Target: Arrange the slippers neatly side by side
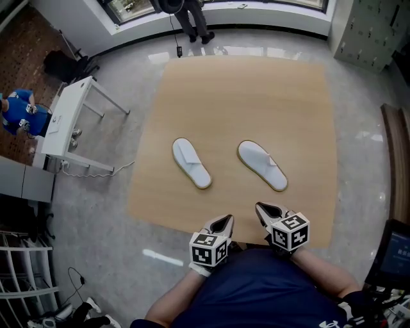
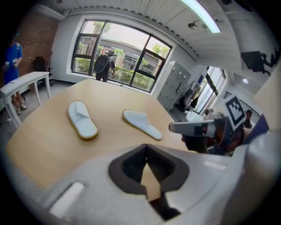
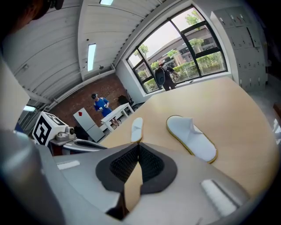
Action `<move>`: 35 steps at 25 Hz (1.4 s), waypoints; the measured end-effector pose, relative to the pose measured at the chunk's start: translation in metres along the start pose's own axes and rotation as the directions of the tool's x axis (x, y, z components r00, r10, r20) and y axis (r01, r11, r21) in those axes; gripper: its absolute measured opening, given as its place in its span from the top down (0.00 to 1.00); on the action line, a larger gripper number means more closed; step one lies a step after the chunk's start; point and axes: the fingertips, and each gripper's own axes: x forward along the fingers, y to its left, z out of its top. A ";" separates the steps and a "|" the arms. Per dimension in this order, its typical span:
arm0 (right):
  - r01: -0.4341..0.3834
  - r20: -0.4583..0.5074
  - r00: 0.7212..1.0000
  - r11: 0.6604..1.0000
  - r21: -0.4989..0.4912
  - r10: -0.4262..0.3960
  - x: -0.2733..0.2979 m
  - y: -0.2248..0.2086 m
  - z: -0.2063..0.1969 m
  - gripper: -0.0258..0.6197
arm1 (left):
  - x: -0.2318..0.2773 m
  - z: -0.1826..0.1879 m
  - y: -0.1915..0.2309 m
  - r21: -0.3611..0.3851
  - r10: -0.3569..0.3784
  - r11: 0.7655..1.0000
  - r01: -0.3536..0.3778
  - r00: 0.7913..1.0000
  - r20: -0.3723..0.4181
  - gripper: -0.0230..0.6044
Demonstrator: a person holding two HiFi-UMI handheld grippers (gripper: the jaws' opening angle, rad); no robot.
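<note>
Two white slippers with tan soles lie apart on the wooden table [image 1: 243, 96], both angled with toes toward the near right. The left slipper [image 1: 191, 163] [image 2: 82, 119] [image 3: 136, 129] is nearer the table's middle-left; the right slipper [image 1: 262, 165] [image 2: 141, 124] [image 3: 192, 137] lies about a slipper's length to its right. My left gripper [image 1: 222, 225] [image 2: 146, 154] and right gripper [image 1: 267, 211] [image 3: 138, 153] hover at the table's near edge, short of the slippers. Both are shut with nothing between the pads.
A white side table [image 1: 67, 125] stands on the floor to the left, with a person in blue [image 1: 18, 112] beyond it. Another person [image 1: 192, 19] stands at the window past the table's far edge. Grey lockers [image 1: 368, 32] fill the far right corner.
</note>
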 end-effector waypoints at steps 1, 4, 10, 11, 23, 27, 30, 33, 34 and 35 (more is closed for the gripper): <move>0.003 0.001 1.000 1.000 0.002 -0.003 -0.001 -0.007 0.000 0.94 | 0.005 0.002 -0.001 -0.001 0.004 1.000 -0.004 1.000 0.006 0.96; 0.016 -0.002 1.000 1.000 0.008 -0.016 -0.008 -0.017 -0.006 0.94 | 0.010 0.002 -0.009 0.000 0.001 1.000 -0.001 1.000 0.022 0.96; 0.036 -0.043 0.998 0.999 0.013 -0.036 -0.018 -0.018 -0.012 0.94 | -0.004 0.033 -0.028 -0.023 -0.053 0.998 0.058 0.985 0.163 0.96; 0.042 -0.047 0.998 0.999 0.019 -0.041 -0.018 -0.019 -0.013 0.94 | -0.005 0.037 -0.027 -0.026 -0.050 0.998 0.055 0.983 0.175 0.96; 0.215 0.072 0.976 0.966 -0.144 -0.207 -0.007 -0.074 0.010 0.73 | 0.003 0.081 0.081 -0.040 0.156 0.988 -0.151 0.965 0.213 0.75; 0.295 0.056 0.955 0.922 -0.252 -0.290 -0.001 -0.100 0.029 0.71 | 0.008 0.100 0.130 -0.001 0.211 0.977 -0.214 0.960 0.182 0.72; 0.309 0.036 0.947 0.881 -0.359 -0.318 0.017 -0.110 0.042 0.70 | 0.017 0.105 0.178 0.008 0.283 0.958 -0.288 0.947 0.152 0.72; 0.285 -0.011 0.941 0.813 -0.508 -0.337 0.040 -0.128 0.043 0.69 | 0.034 0.103 0.217 -0.021 0.333 0.943 -0.332 0.939 0.090 0.71; 0.272 -0.025 0.939 0.784 -0.558 -0.344 0.045 -0.133 0.043 0.69 | 0.040 0.102 0.225 -0.030 0.333 0.943 -0.332 0.941 0.068 0.71; 0.255 -0.036 0.938 0.755 -0.604 -0.345 0.050 -0.136 0.045 0.69 | 0.045 0.102 0.230 -0.036 0.325 0.945 -0.324 0.944 0.049 0.71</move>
